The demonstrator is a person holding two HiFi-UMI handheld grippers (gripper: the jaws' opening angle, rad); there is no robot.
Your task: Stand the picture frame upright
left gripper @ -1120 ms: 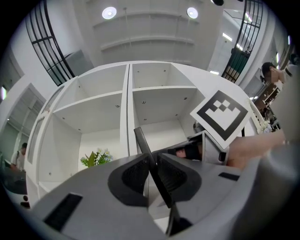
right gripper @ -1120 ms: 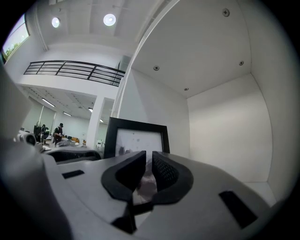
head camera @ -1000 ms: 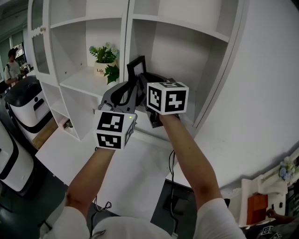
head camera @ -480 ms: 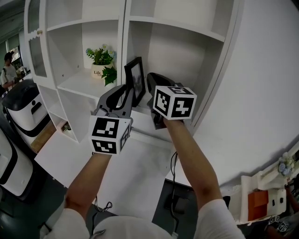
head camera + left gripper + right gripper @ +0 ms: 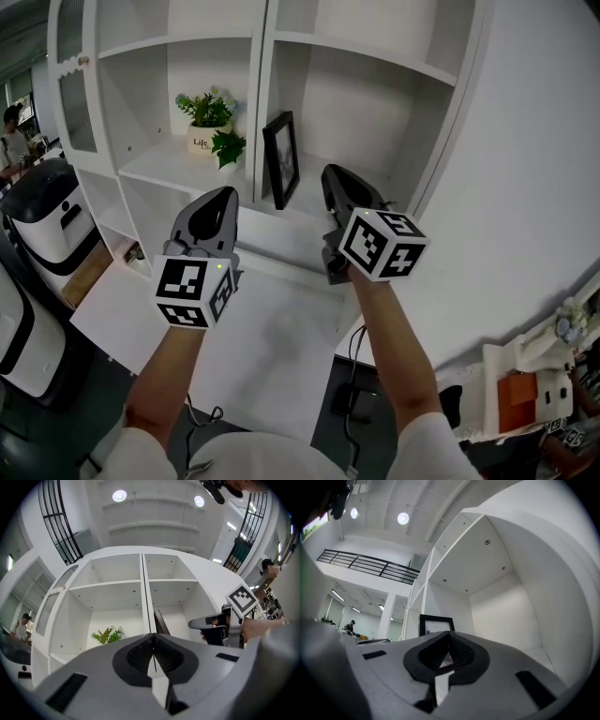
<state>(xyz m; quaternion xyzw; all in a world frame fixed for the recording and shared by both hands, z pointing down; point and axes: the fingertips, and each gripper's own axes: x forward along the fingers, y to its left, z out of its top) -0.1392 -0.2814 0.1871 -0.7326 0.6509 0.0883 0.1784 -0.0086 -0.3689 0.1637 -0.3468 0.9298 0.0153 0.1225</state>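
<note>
A black picture frame stands upright on the white shelf, just right of the shelf's centre divider; nothing touches it. My left gripper hangs in front of the shelf, below and left of the frame, jaws shut and empty. To the frame's right, my right gripper is also shut and empty. In the left gripper view the frame shows edge-on behind the shut left gripper, with the right gripper beside it. The right gripper view has the frame facing me above the shut right gripper.
A potted plant sits in the compartment left of the divider. A white ledge runs below the shelves. A white and black machine stands on the floor at left, with a person beyond it.
Both grippers have drawn back from the frame toward me and moved apart. The frame, earlier between them, now stands upright alone on the shelf.
</note>
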